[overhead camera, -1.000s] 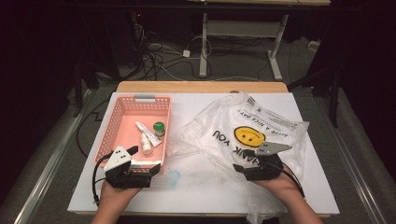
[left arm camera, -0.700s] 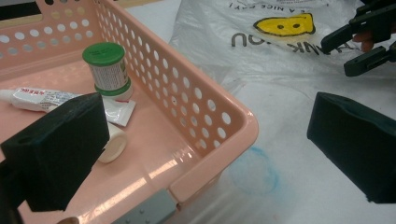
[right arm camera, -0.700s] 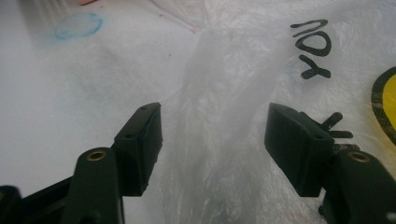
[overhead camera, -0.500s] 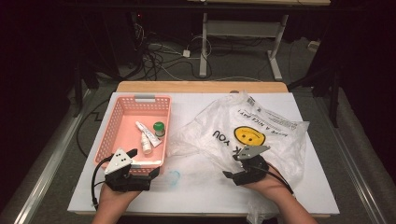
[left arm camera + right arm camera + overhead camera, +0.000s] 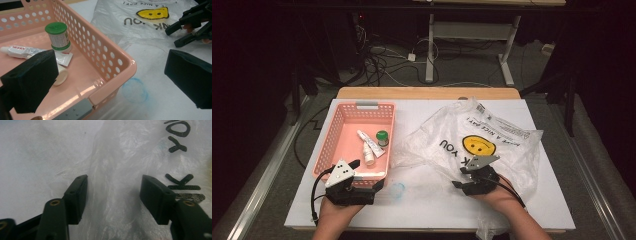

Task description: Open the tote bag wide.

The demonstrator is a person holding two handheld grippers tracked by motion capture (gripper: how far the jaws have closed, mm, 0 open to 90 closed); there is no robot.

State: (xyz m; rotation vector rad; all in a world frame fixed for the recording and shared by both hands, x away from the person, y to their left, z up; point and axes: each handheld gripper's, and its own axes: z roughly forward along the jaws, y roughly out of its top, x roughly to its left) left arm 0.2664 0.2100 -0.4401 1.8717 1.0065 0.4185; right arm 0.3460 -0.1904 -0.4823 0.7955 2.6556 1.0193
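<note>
Right gripper view has the right gripper (image 5: 112, 200) parted over a fold of the plastic bag (image 5: 117, 157), nothing pinched. Beside the bag, the left gripper (image 5: 107, 80) gapes over the pink basket (image 5: 112, 60) corner. Bottle (image 5: 58, 35) and tube (image 5: 25, 51) remain in the basket, so bagging looks unstarted.

In the left gripper view, the near jaw at lower left covers the lower end of the white bottle (image 5: 60, 74) and part of the tube (image 5: 27, 52) in the pink basket (image 5: 117, 62), whose far end runs off the top of the frame. The bag's (image 5: 140, 27) lettering is cut by the top edge. In the right gripper view, the bag's (image 5: 112, 170) print is cropped at the right edge. In the high view, the small print on the bag (image 5: 507, 132) is too small to read.
</note>
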